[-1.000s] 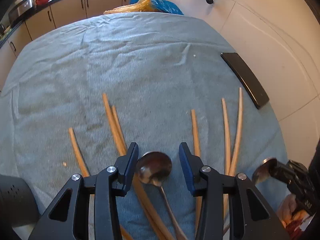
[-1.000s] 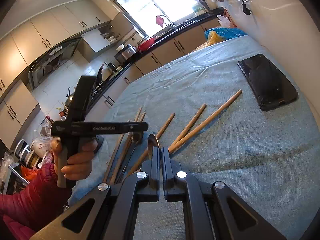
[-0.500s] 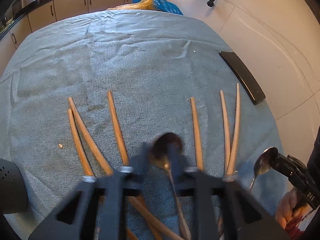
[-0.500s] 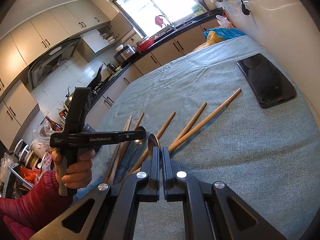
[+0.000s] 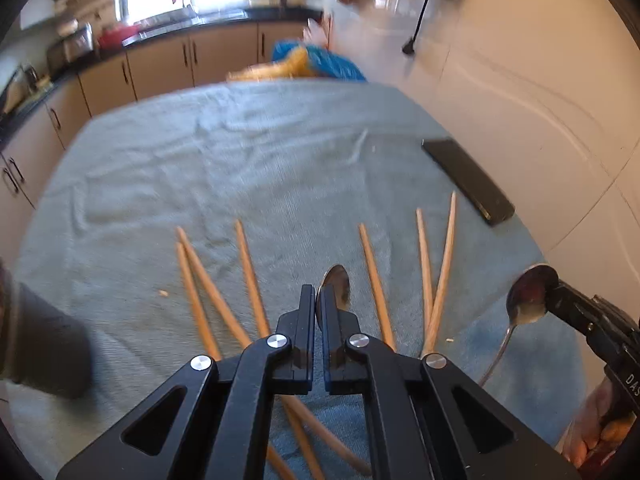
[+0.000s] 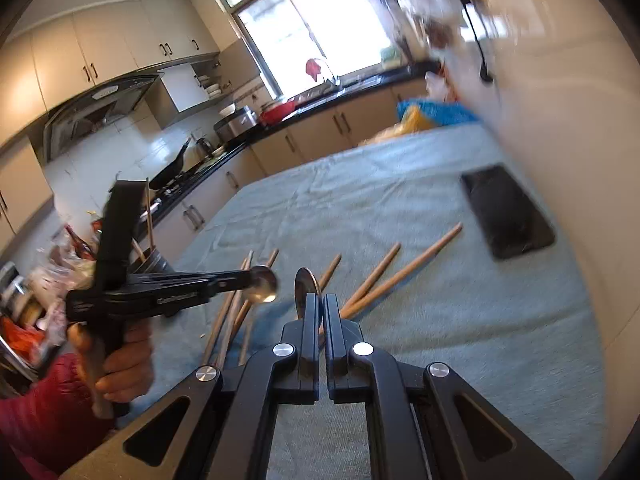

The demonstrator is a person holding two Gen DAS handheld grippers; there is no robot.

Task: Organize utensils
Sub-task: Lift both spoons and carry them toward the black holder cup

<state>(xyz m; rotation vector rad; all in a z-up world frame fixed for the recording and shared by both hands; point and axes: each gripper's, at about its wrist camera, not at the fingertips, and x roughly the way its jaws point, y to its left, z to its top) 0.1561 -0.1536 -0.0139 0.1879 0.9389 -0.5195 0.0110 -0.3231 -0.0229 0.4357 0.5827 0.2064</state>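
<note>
left wrist view, left to right: a dark object (image 5: 44, 344) of unclear kind at the frame edge; wooden chopsticks (image 5: 248, 272), round, tapered and matt, fanned on a grey-blue woven cloth (image 5: 240, 160) with soft wrinkles; the left gripper (image 5: 318, 300), whose jaws have just been closing and now pinch the left spoon (image 5: 336, 284) by its bowl edge, the polished steel bowl standing edge-on above the fingertips and the handle hidden below; further chopsticks; a flat black phone (image 5: 468, 180) near the cloth's far right edge; the right gripper (image 5: 554, 290), closed on the bowl of the right spoon (image 5: 530, 296), its thin handle hanging down and toward the camera. right wrist view, left to right: the person's left hand (image 6: 120, 364) in a red sleeve (image 6: 36, 408) carrying its spoon level, then the right spoon edge-on between narrow fingers. both spoons appear lifted clear of the cloth, near each other, long axes roughly parallel to the chopsticks beneath. judged next move: carry the spoons to a common place; the left hand lies nearer the chopstick fan.
</note>
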